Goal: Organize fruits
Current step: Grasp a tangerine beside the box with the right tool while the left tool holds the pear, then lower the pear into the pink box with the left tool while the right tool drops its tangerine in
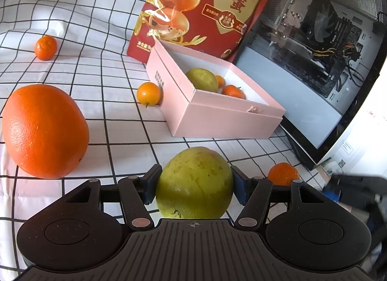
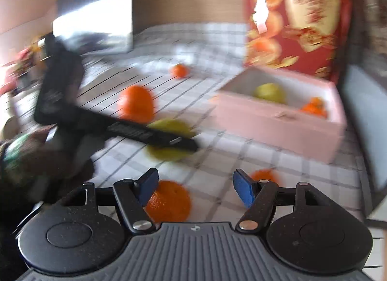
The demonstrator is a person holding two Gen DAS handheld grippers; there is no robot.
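Observation:
My left gripper (image 1: 195, 175) is shut on a yellow-green fruit (image 1: 193, 189) that rests on the checked cloth, a pad against each of its sides. A pink box (image 1: 217, 121) ahead holds another green fruit (image 1: 202, 80) and small mandarins (image 1: 233, 91). A large orange (image 1: 46, 131) lies to the left, and a small mandarin (image 1: 148, 94) touches the box wall. The right wrist view is blurred. There my right gripper (image 2: 195, 177) stands open, with one mandarin (image 2: 169, 203) low beside its left finger and another (image 2: 264, 175) behind its right finger. Neither pad touches them.
A red printed bag (image 1: 205, 7) stands behind the box and a glass-sided computer case (image 1: 314, 51) to its right. One more mandarin (image 1: 45, 47) sits far left, another (image 1: 283, 173) right of my left gripper. The white grid cloth (image 1: 108, 26) covers the surface.

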